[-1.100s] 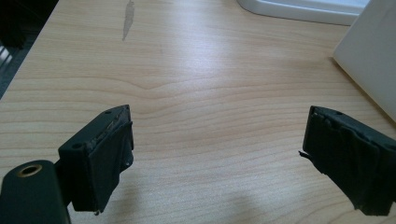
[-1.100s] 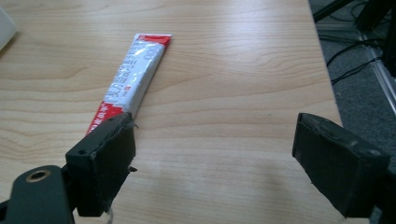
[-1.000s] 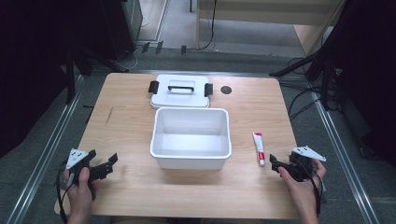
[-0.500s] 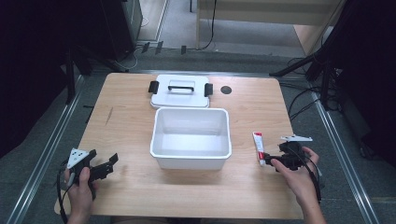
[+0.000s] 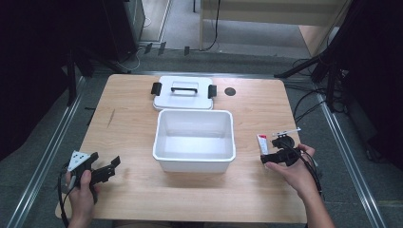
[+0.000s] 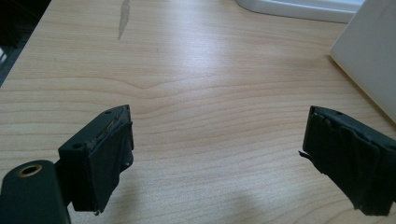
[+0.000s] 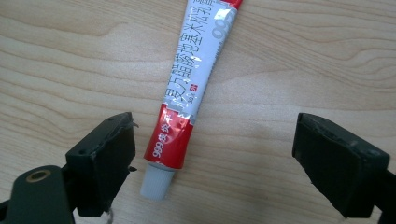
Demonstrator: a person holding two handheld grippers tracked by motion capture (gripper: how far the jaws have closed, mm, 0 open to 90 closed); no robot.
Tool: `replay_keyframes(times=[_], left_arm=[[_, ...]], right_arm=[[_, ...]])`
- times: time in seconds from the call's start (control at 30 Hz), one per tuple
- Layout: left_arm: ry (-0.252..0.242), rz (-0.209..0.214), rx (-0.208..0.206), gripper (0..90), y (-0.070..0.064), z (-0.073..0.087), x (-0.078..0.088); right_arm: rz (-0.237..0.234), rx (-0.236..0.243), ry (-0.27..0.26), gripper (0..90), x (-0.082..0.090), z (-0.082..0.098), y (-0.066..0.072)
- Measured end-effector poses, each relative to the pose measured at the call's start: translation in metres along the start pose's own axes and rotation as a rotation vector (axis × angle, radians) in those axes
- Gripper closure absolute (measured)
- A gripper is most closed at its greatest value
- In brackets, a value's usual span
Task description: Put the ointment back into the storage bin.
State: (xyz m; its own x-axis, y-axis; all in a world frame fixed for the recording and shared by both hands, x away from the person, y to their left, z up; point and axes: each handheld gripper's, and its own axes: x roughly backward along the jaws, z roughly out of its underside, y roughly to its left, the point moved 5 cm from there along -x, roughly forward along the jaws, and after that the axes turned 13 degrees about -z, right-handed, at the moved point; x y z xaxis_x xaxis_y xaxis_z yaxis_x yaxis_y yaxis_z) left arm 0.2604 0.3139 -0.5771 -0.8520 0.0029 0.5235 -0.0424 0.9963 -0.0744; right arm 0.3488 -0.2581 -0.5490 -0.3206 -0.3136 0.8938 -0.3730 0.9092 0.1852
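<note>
Right tool (image 5: 266, 158) sits over the right side of the desk (image 5: 133, 118), held in the person's right hand (image 5: 293, 172), pointing toward the white tub. Its jaws stand wide apart and released, nothing pressed between them. In the right gripper view the tube (image 7: 189, 88) lies flat on the wood between the two jaws, closer to the left jaw than to the right one. I cannot tell whether the left jaw touches it; the right jaw is well clear of it. Tube is red and white with printed characters, white cap (image 7: 156, 182) toward the camera, body running away toward the top of that view.

From the high view the tube (image 5: 262, 142) lies just right of the tub (image 5: 195, 161), near its front right corner, on bare wood, not inside the tub.

Left tool (image 5: 108, 170) is at the front left of the desk, held low in the left hand (image 5: 81, 190). Jaws released and wide apart. In the left gripper view there is only bare wood grain between them, and a white wall of the tub (image 6: 369, 60) shows at the right edge.

Tub stands open in the middle of the desk. Its lid (image 5: 183, 95), with a handle and two dark side clips, lies flat just behind it. A small dark round spot (image 5: 230, 91) is on the desk to the right of the lid.
</note>
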Motion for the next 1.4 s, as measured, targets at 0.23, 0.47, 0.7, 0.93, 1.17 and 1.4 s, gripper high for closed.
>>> replay_keyframes(times=[0.23,0.47,0.7,0.93,1.17,1.4], left_arm=[[0.003,0.000,-0.004,9.2,0.000,0.000,0.000],[0.004,0.002,-0.004,9.3,0.000,0.000,0.000],[0.007,0.004,-0.007,9.3,0.000,0.000,0.000],[0.008,0.006,-0.006,9.3,0.000,0.000,0.000],[0.013,0.011,-0.009,9.3,-0.001,0.000,-0.001],[0.014,0.011,-0.009,9.3,-0.001,0.000,-0.001]], right_arm=[[0.023,-0.007,0.117,13.9,0.000,-0.011,0.002],[0.015,0.000,0.205,15.6,-0.002,-0.022,0.006],[0.019,0.015,0.256,19.6,-0.004,-0.026,0.013],[0.039,-0.013,0.307,19.5,-0.008,-0.034,0.017],[-0.002,-0.085,0.293,22.0,-0.008,-0.048,0.017],[0.017,-0.110,0.350,38.5,-0.015,-0.048,0.014]])
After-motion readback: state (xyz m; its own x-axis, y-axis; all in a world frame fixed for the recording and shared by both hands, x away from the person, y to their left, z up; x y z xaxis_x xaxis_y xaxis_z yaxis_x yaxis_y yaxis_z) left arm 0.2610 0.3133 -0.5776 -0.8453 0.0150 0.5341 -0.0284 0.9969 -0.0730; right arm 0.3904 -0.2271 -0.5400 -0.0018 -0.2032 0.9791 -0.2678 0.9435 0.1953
